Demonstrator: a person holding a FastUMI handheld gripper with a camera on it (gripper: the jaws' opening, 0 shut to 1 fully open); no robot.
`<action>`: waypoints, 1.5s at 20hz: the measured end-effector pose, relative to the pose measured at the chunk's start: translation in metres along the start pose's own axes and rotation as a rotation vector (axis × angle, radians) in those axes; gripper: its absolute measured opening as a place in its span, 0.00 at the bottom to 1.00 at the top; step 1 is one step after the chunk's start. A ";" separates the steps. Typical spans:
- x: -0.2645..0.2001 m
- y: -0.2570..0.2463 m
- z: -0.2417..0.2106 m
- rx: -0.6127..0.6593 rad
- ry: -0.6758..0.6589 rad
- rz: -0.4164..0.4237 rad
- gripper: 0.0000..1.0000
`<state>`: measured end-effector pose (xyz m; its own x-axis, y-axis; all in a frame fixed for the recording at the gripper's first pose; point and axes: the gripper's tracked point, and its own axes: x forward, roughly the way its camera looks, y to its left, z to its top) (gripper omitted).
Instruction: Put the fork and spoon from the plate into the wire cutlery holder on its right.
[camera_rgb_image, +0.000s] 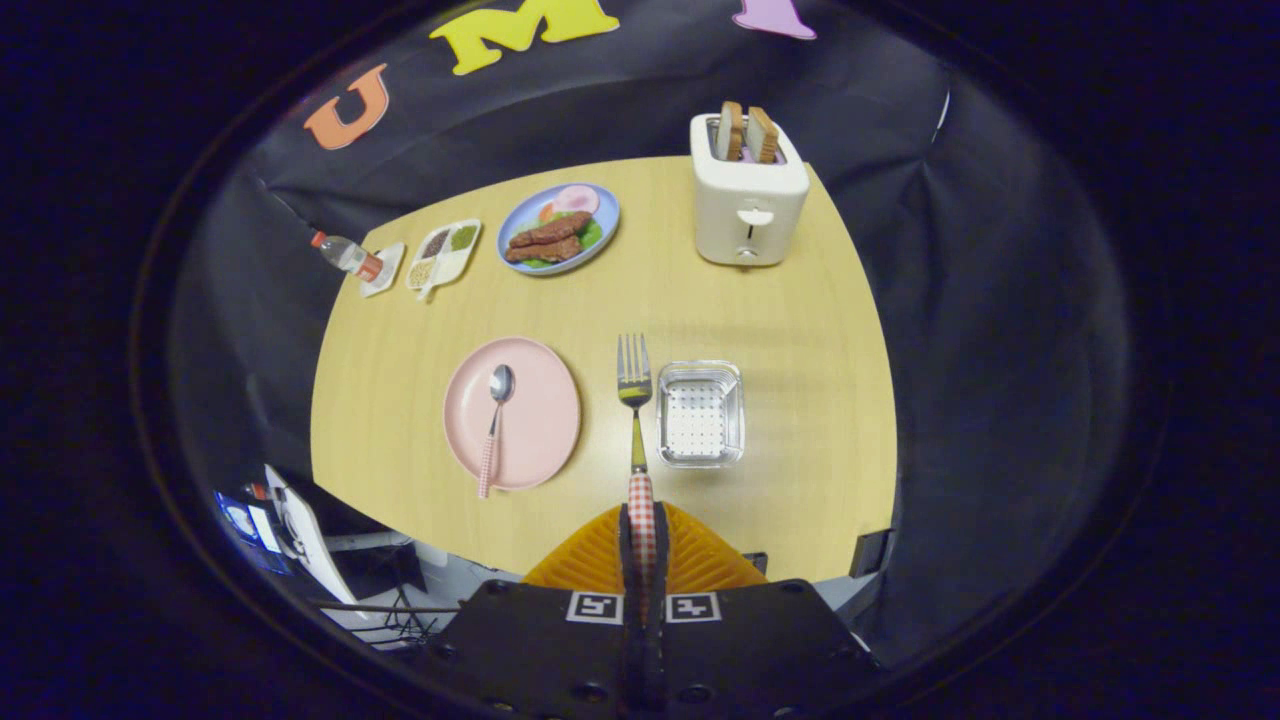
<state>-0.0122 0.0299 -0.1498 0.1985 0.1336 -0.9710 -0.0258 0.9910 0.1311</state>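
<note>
My gripper (641, 520) is shut on the checkered handle of the fork (635, 400), which sticks straight ahead from between the fingers, tines forward, held high above the table. The fork hangs between the pink plate (540, 440) and the wire cutlery holder (700, 414), just left of the holder. The holder is a square metal basket with nothing in it. On the pink plate lies the spoon (494, 420), bowl away from me, its checkered handle reaching over the plate's near rim.
Beyond the holder stands a white toaster (748, 200) with two bread slices. A blue plate of food (558, 228), a divided white dish (444, 256) and a small bottle (345, 256) sit at the far left. The wooden table's near edge (500, 560) lies below the fingers.
</note>
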 end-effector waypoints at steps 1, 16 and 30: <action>0.003 -0.006 -0.002 0.002 0.028 -0.007 0.01; 0.056 -0.034 0.000 0.113 0.369 -0.012 0.01; 0.074 -0.028 0.025 0.177 0.333 0.016 0.37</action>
<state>0.0281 0.0118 -0.2206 -0.1305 0.1712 -0.9766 0.1490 0.9772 0.1514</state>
